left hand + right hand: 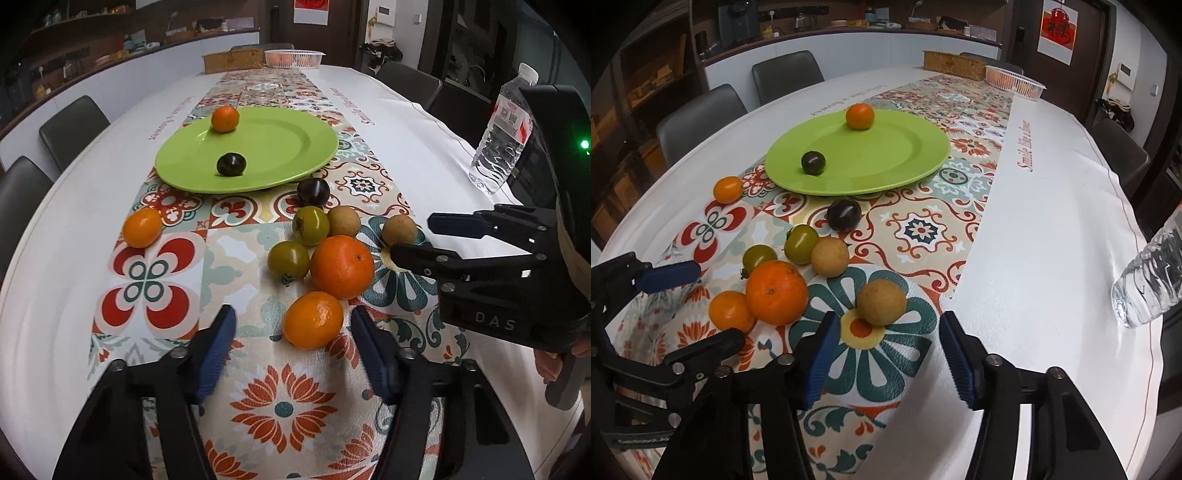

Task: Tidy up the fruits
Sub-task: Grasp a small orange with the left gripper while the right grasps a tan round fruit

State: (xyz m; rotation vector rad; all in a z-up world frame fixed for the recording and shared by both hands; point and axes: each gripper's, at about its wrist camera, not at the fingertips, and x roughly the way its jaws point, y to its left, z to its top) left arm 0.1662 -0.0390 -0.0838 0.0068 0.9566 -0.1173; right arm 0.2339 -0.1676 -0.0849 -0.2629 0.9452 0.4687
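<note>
Blue-padded fingers [218, 354] of the left gripper [291, 350] are framing the small mandarin [313, 319], which is sitting at about 12 o'clock of them on the patterned runner [162, 266]; the pads are standing clear of its skin, so nothing is being grasped yet. Across the pile, the right gripper [886, 354] is likewise spread and empty, with the tan round fruit [881, 302] lying just ahead at 12 o'clock, apart from the pads. Waiting at 11 o'clock, well beyond the cluster, is the green plate [295, 147], already carrying an orange and a dark plum. Both targets are looking light, firm and smooth, so they are likely to roll; gripping across the widest middle seems best. Whether the tan fruit is a longan is hard to say in this fisheye view.
</note>
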